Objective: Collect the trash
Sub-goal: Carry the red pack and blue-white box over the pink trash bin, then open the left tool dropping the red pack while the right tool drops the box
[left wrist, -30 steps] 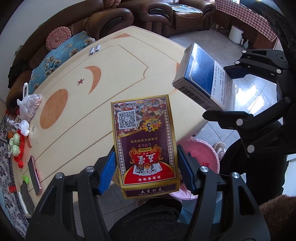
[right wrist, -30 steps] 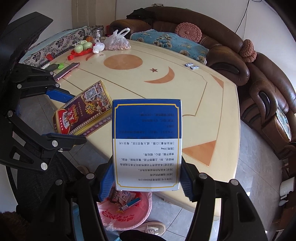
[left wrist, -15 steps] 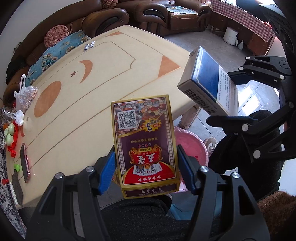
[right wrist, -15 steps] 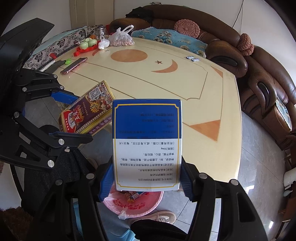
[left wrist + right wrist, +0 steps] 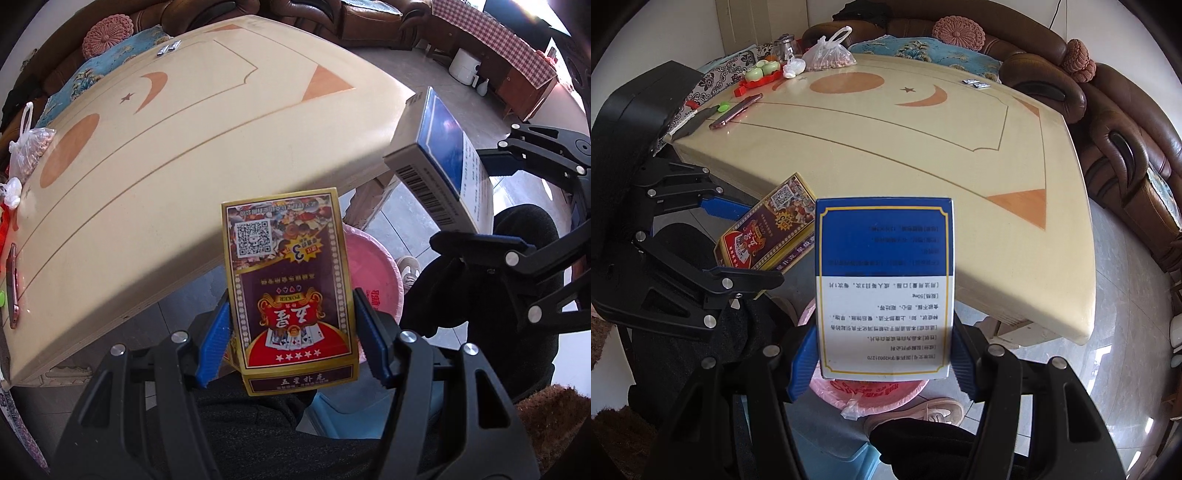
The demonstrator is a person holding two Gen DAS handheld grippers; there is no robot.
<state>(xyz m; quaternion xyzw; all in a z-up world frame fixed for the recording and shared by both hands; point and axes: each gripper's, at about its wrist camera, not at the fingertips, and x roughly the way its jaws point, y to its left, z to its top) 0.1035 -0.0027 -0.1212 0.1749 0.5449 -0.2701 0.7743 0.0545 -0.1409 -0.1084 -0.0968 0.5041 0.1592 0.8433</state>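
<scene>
Both boxes now off table edge, above pink bin (image 5: 373,273). L gripper (image 5: 291,343) clamps card box (image 5: 290,288); R gripper (image 5: 884,354) clamps blue box (image 5: 884,280). Next: release.

Two boxes (image 5: 290,291) (image 5: 884,288), one pink bin (image 5: 373,273).

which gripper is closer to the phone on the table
Left. The left gripper, shut on the poker card box, hangs off the table edge on the phone's side. The right gripper, holding the blue and white box, is farther along that edge.
</scene>
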